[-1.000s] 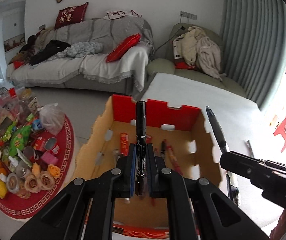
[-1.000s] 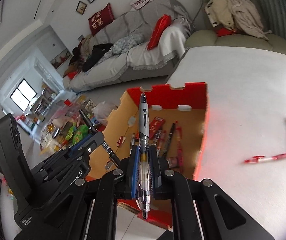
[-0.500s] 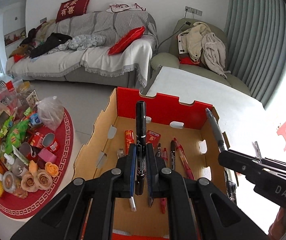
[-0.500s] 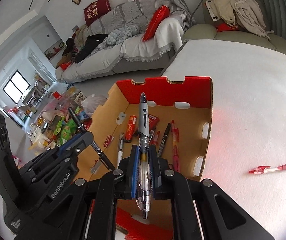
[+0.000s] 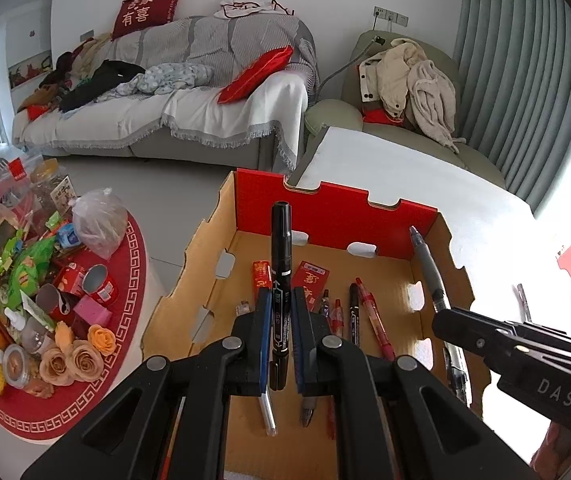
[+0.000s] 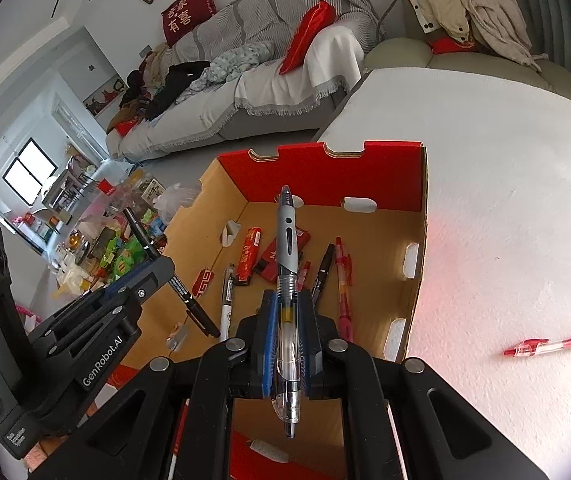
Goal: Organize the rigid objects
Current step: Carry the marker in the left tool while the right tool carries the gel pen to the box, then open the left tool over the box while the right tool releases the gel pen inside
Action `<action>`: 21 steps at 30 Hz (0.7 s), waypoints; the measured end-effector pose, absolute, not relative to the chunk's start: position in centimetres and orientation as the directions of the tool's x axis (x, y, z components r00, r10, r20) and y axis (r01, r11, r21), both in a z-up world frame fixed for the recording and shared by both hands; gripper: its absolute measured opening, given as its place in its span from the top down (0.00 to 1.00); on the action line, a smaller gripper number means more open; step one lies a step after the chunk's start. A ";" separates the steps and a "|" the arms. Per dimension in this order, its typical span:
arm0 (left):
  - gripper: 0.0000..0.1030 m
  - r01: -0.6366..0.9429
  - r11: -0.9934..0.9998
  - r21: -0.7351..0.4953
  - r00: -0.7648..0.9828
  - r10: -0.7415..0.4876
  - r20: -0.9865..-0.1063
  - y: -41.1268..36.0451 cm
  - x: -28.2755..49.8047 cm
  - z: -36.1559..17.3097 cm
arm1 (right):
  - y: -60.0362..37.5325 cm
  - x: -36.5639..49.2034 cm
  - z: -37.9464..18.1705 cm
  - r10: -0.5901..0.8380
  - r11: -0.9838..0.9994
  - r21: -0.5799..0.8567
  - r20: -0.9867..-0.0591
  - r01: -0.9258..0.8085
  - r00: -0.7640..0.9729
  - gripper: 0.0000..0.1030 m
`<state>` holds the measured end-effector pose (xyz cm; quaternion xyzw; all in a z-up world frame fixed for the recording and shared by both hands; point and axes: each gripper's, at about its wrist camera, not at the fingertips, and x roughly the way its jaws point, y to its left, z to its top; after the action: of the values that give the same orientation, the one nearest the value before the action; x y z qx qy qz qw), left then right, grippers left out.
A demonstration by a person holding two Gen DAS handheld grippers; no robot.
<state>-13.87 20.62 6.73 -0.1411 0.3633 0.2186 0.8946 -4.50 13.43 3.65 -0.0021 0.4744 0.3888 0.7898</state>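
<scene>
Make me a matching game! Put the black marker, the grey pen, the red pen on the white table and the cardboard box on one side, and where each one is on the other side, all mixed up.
Things:
1. black marker
2. grey pen
3. red pen
4. cardboard box

Where:
A. lying alone on the white table, outside the box
B. pinched in the left gripper
C. sitting on the table with pens inside it
D. pinched in the right gripper

Pairs: 1-B, 2-D, 3-A, 4-C
</scene>
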 end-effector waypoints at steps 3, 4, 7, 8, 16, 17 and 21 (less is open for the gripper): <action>0.90 -0.491 0.867 -0.090 0.634 0.284 -0.720 20.5 -13.4 6.3 | 13.5 -4.3 3.5 0.611 0.698 0.366 -0.753 -0.615 0.246 0.89; 0.90 -0.489 0.868 -0.089 0.632 0.282 -0.722 20.5 -13.3 6.2 | 13.5 -4.2 3.4 0.610 0.700 0.366 -0.754 -0.614 0.246 0.89; 0.90 -0.484 0.871 -0.081 0.625 0.280 -0.729 20.4 -12.8 5.9 | 13.4 -3.8 3.0 0.608 0.704 0.371 -0.756 -0.606 0.243 0.89; 0.90 -0.483 0.872 -0.078 0.623 0.279 -0.730 20.3 -12.7 5.7 | 13.4 -3.7 2.9 0.607 0.706 0.371 -0.756 -0.604 0.245 0.89; 0.90 -0.472 0.879 -0.069 0.610 0.270 -0.745 20.4 -11.6 5.0 | 13.8 -3.3 2.2 0.602 0.710 0.376 -0.762 -0.595 0.238 0.89; 0.90 -0.471 0.879 -0.070 0.609 0.267 -0.747 20.4 -11.6 4.9 | 13.9 -3.2 2.1 0.601 0.711 0.376 -0.763 -0.595 0.236 0.89; 0.90 -0.469 0.881 -0.068 0.600 0.261 -0.756 20.6 -11.1 4.4 | 14.1 -3.0 1.5 0.593 0.715 0.373 -0.772 -0.591 0.230 0.89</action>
<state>-11.08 20.58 4.40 -0.1309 0.3966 0.2064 0.8849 -3.00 14.13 1.53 0.0011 0.4927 0.3773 0.7842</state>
